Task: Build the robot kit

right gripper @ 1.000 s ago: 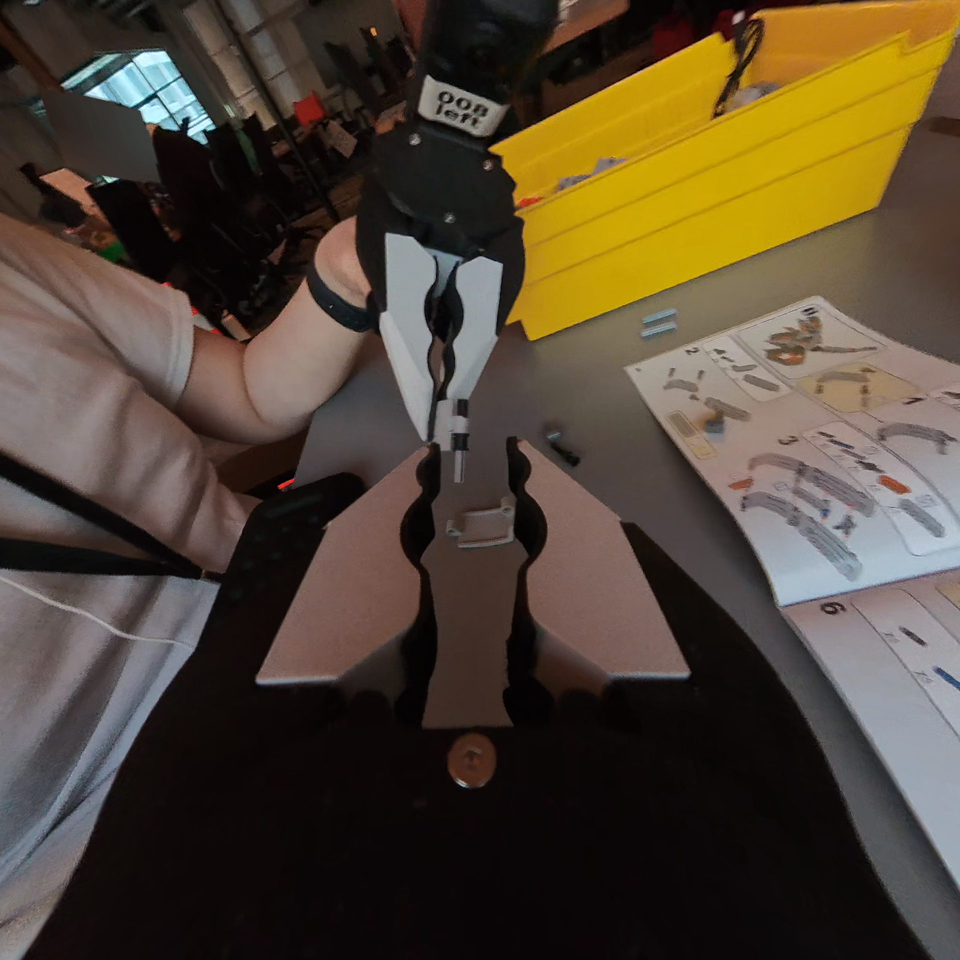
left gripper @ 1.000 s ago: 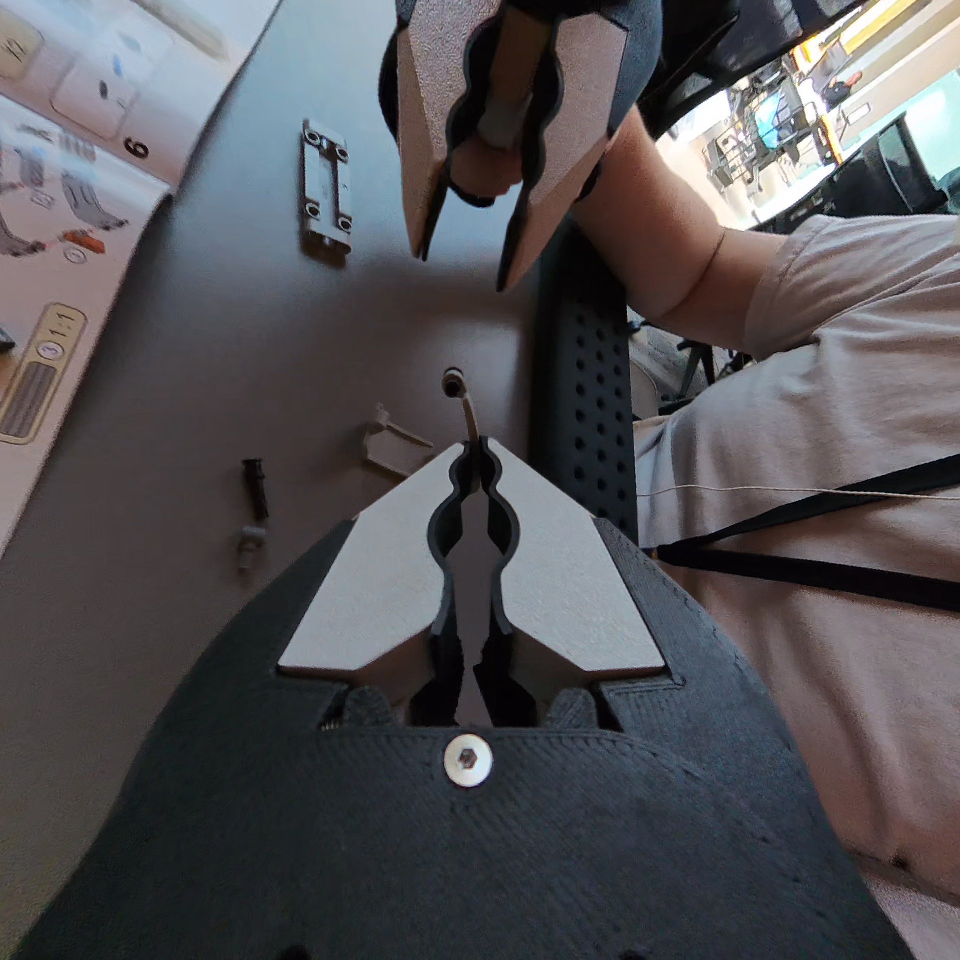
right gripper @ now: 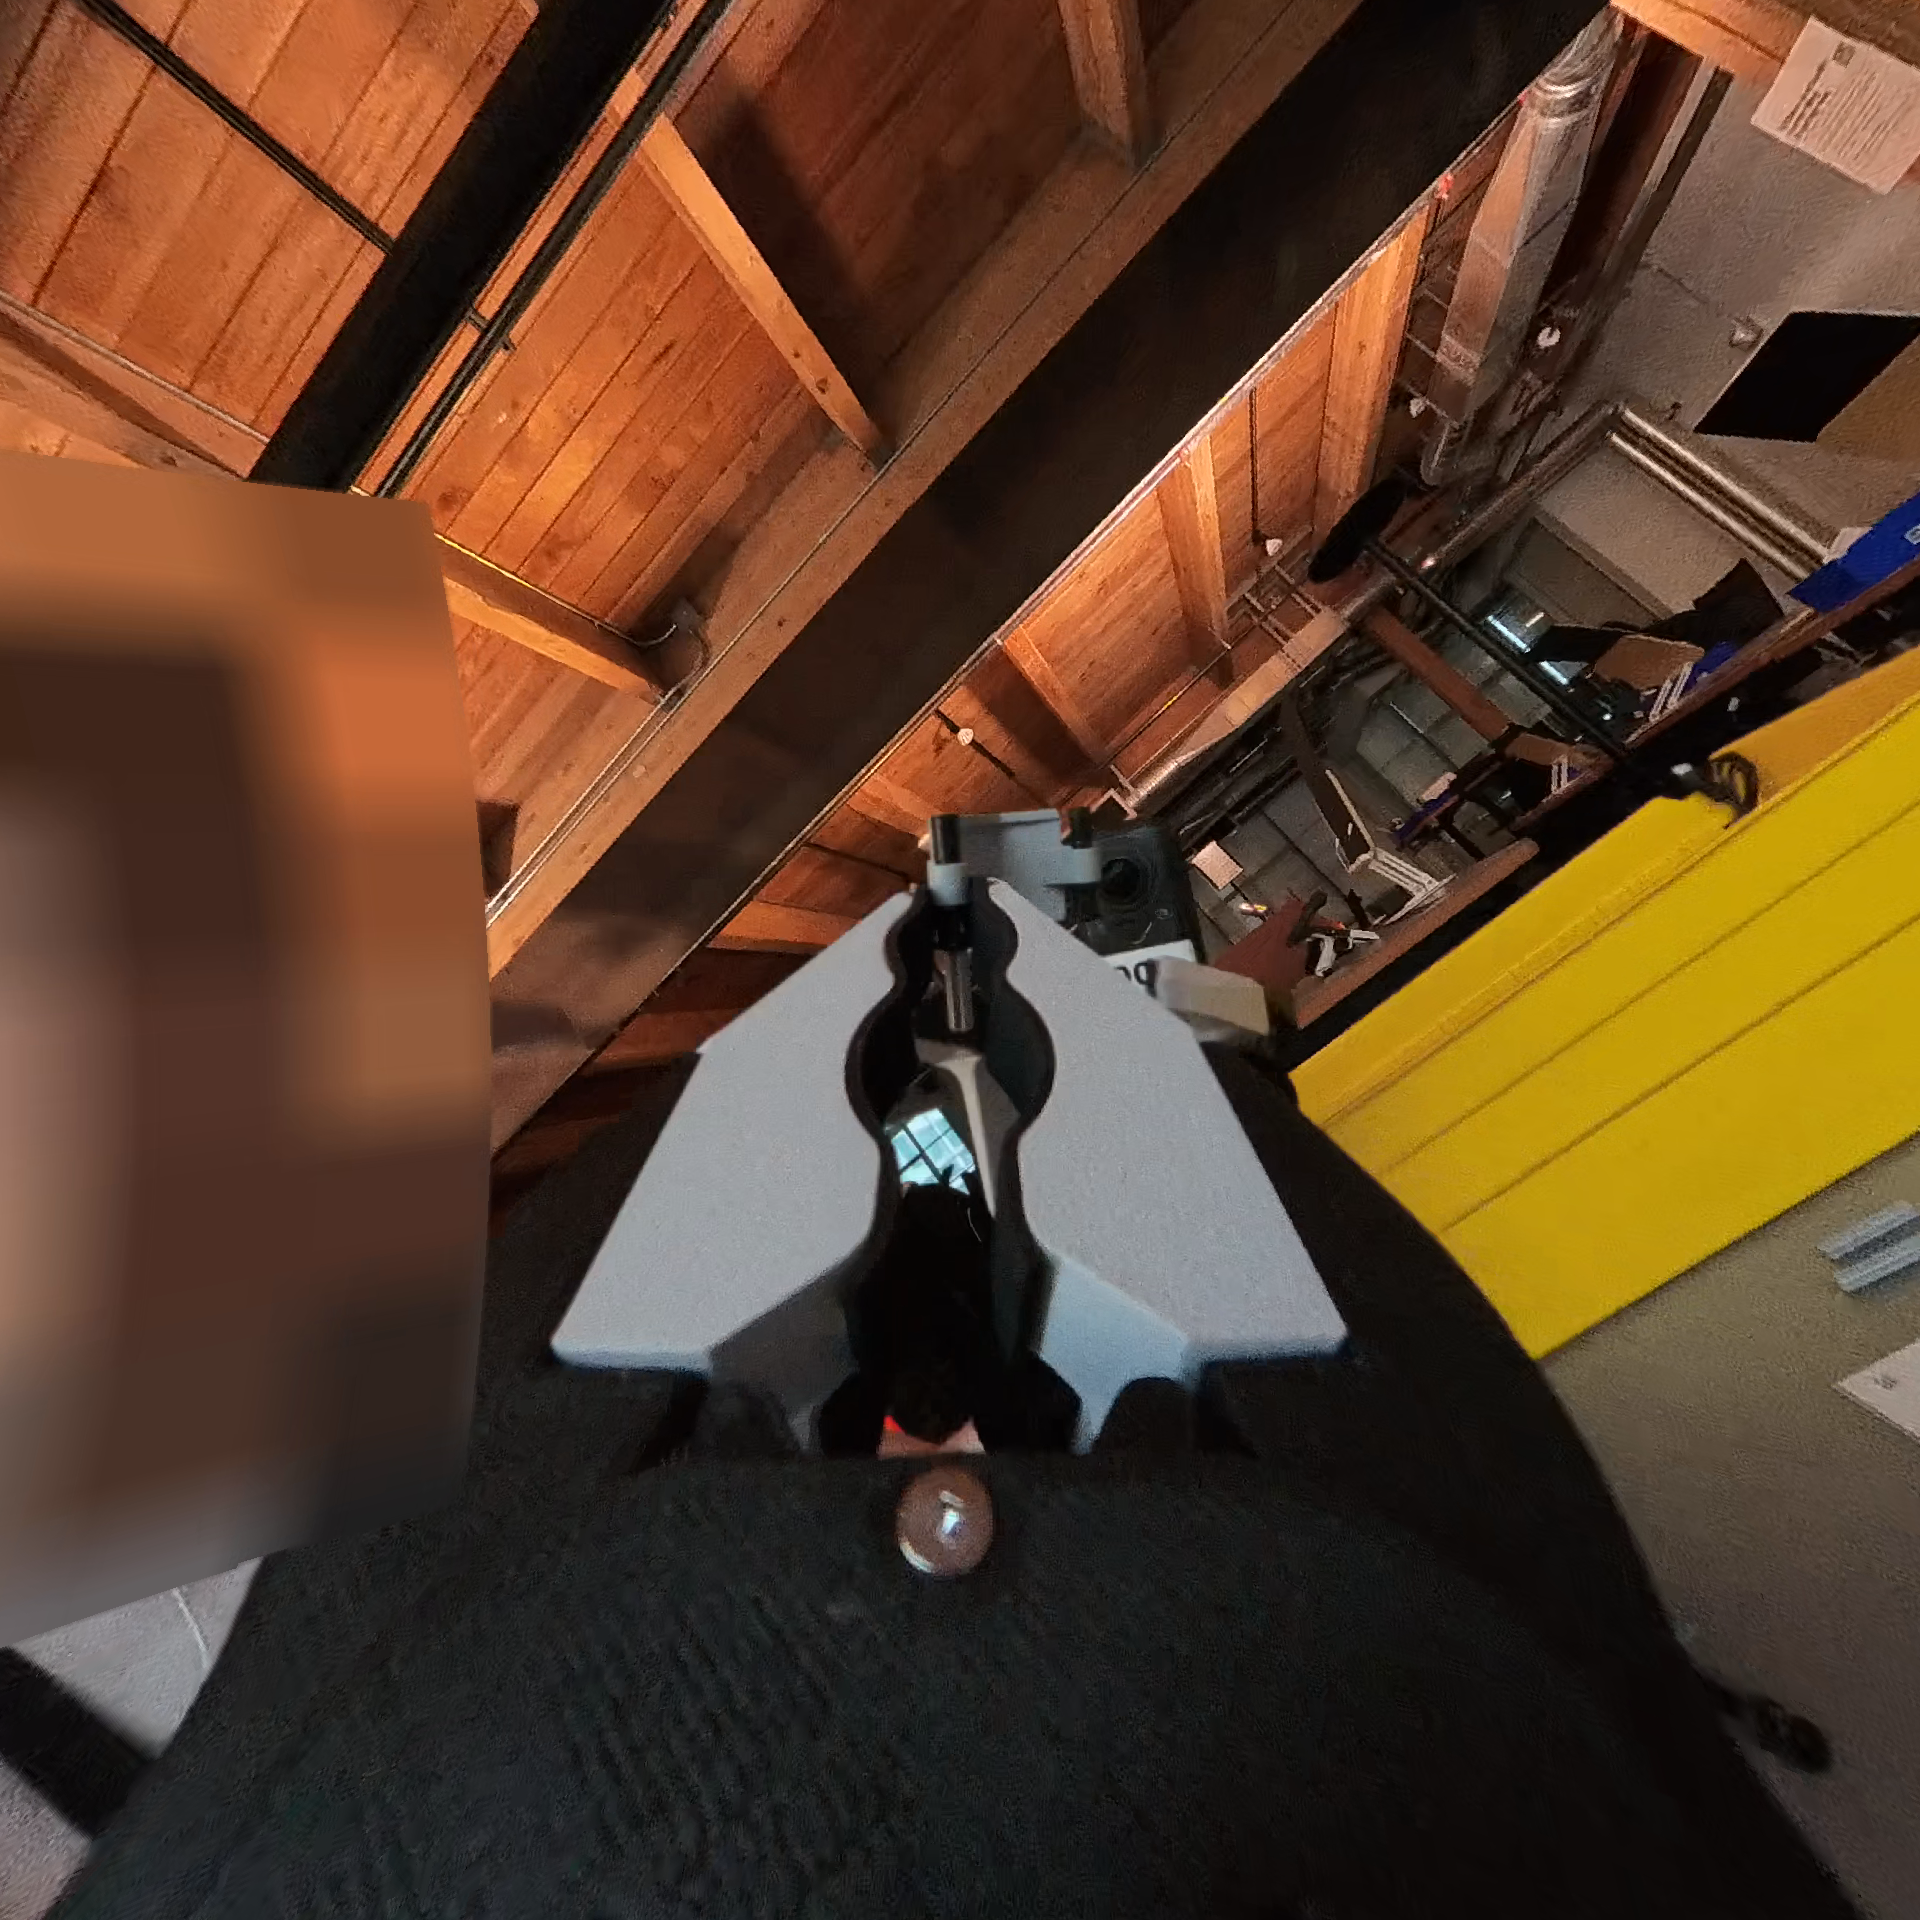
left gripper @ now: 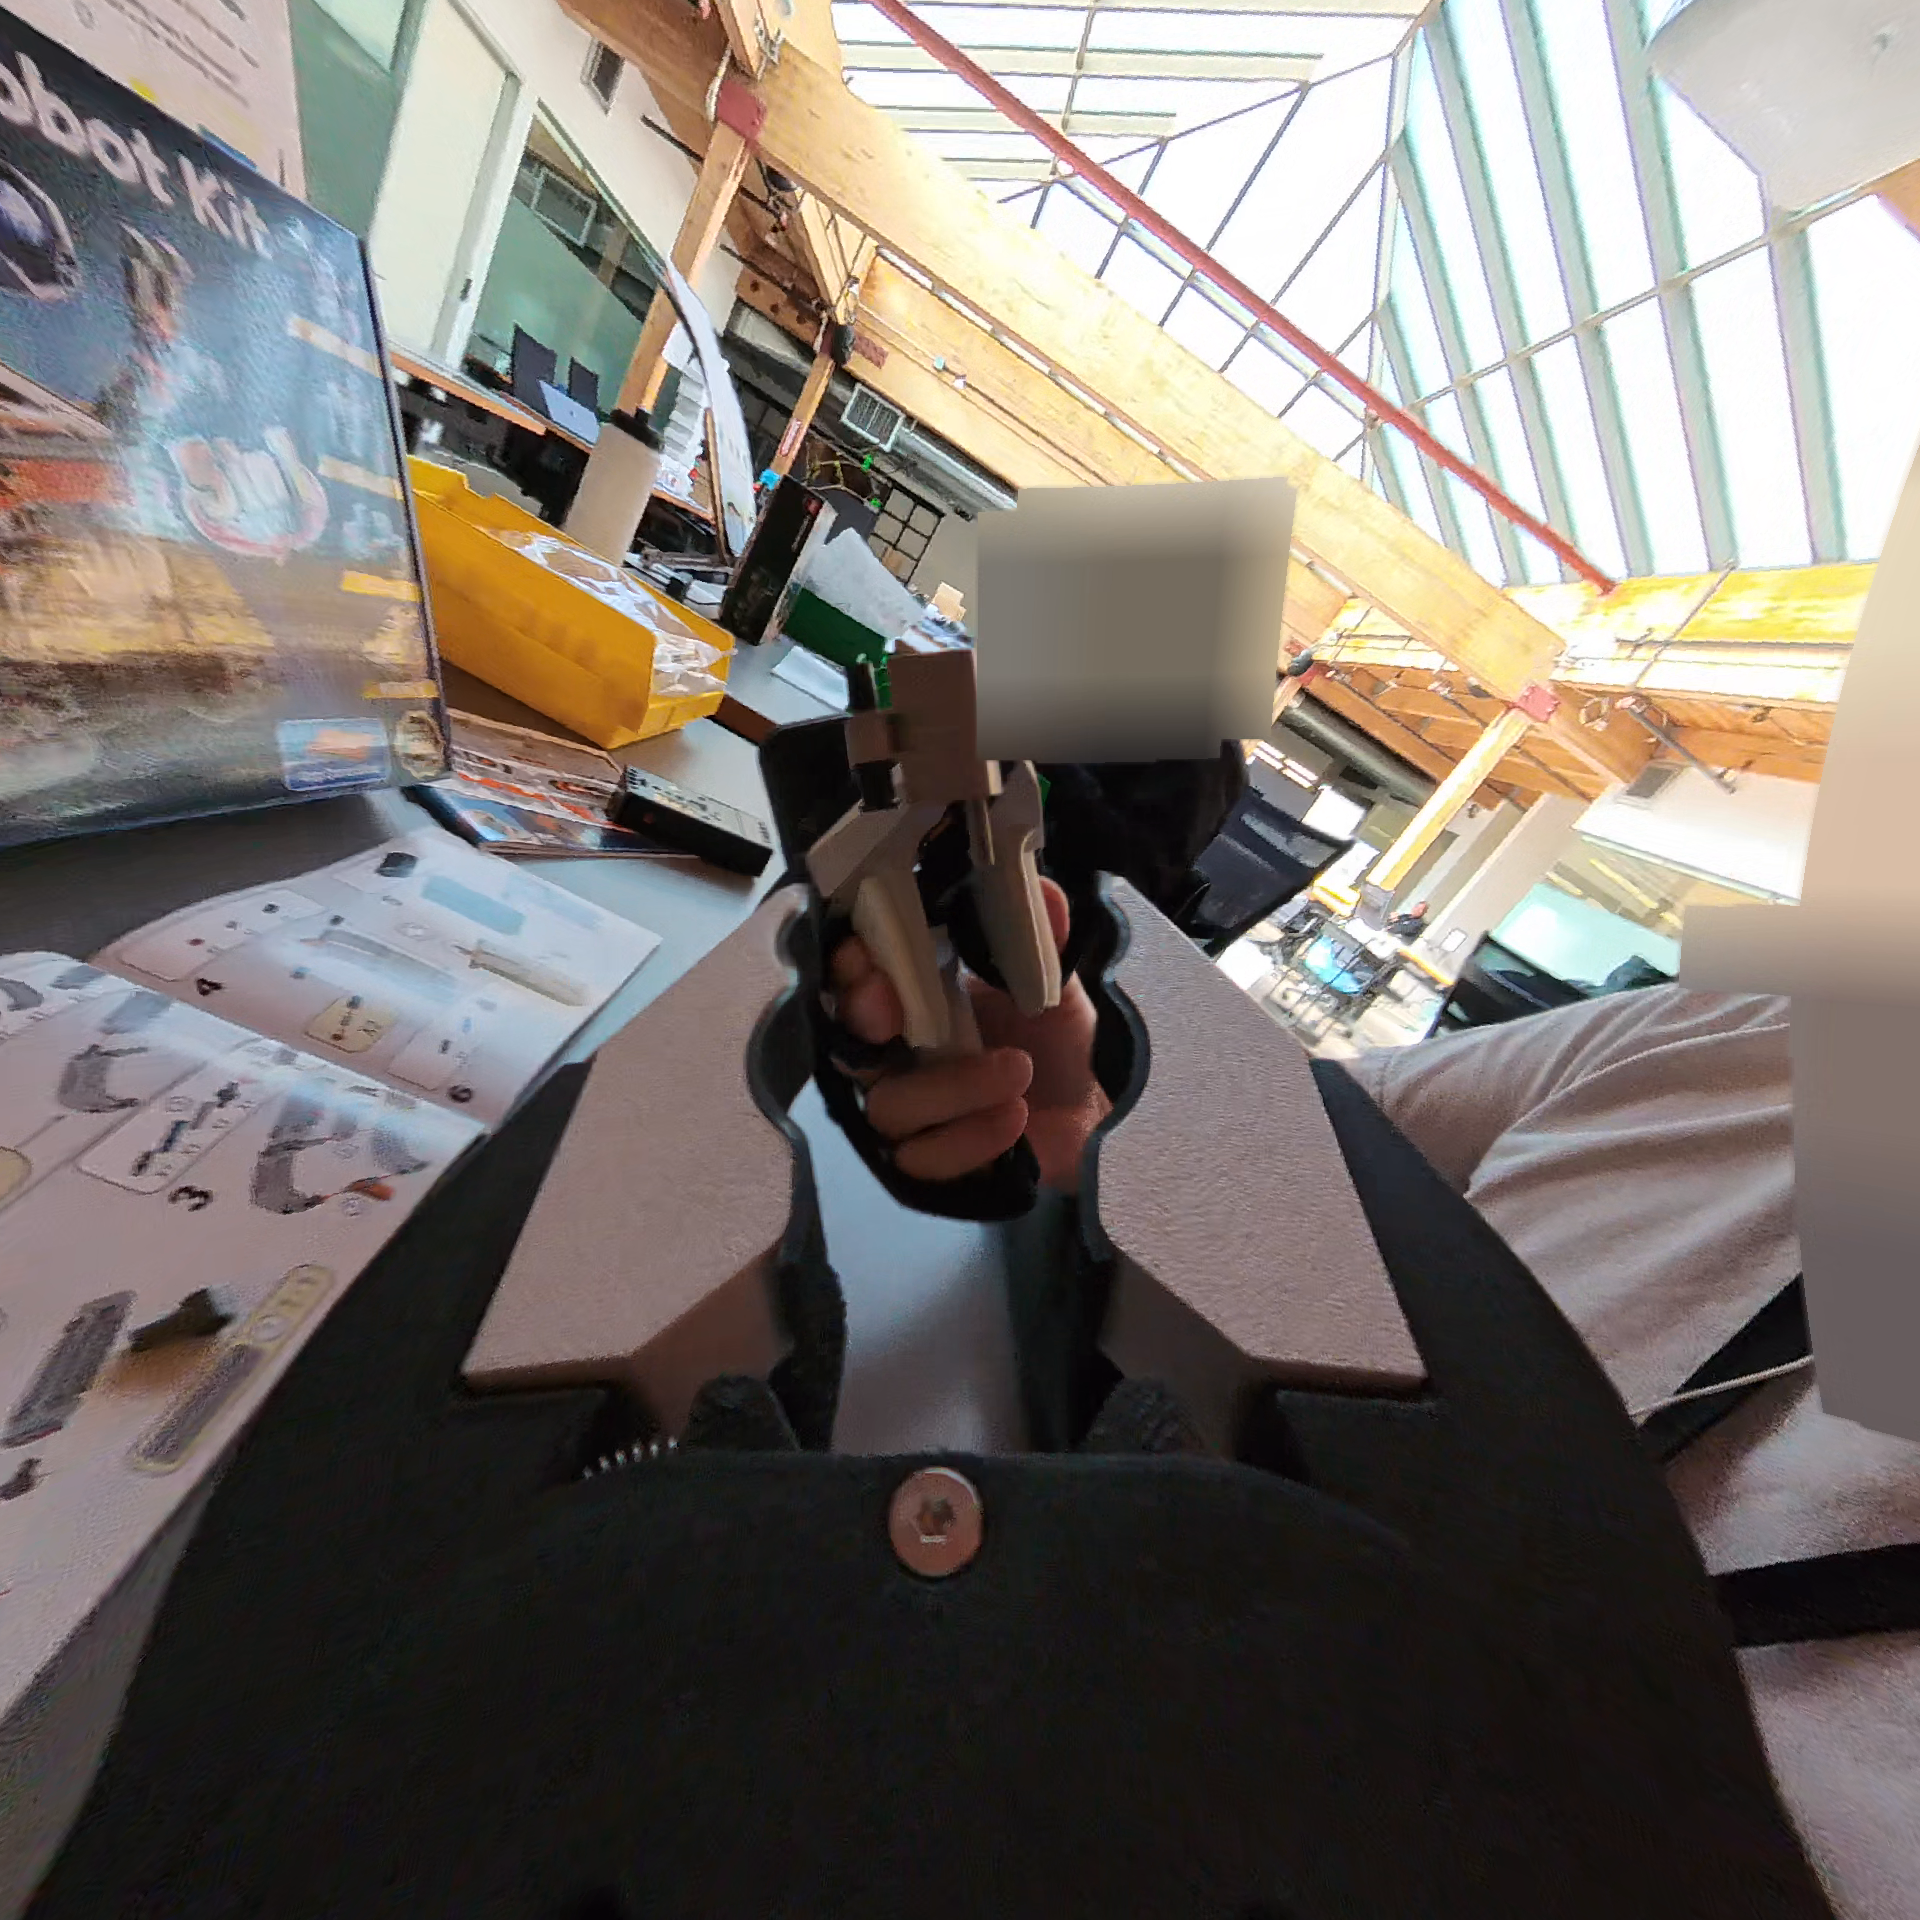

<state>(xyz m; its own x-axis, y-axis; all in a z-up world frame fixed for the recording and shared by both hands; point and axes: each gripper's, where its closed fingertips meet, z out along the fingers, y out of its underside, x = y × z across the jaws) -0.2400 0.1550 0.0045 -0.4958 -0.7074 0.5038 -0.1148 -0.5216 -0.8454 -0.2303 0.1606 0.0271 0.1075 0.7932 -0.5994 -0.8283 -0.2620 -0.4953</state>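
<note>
Lots is hard to read here. The right gripper point(right gripper: 954, 916) has its jaws pressed nearly together, pinching a small grey-and-black pin point(right gripper: 948, 883). The pin sticks into a pale grey plastic bracket piece point(right gripper: 1013, 840), held up in the air against the wooden ceiling. The jaw tips cover how the pin meets the bracket. A big blurred patch eats the left side of that view, and the surface only peeks in at the lower right, beside the yellow plastic bin point(right gripper: 1610, 987).

The left gripper point(left gripper: 951, 902) has its jaws spread wide with nothing in them, hovering over the grey surface point(left gripper: 914, 1330). Its camera looks straight at the right gripper point(left gripper: 930, 821) and the hand point(left gripper: 956, 1101) wrapped round it, with the bracket point(left gripper: 930, 707) on top, close ahead but apart.

Only the left view shows the printed instruction sheet point(left gripper: 312, 1039), smeared and cut off at the left edge, and the upright dark-blue kit box point(left gripper: 187, 520) behind it.
</note>
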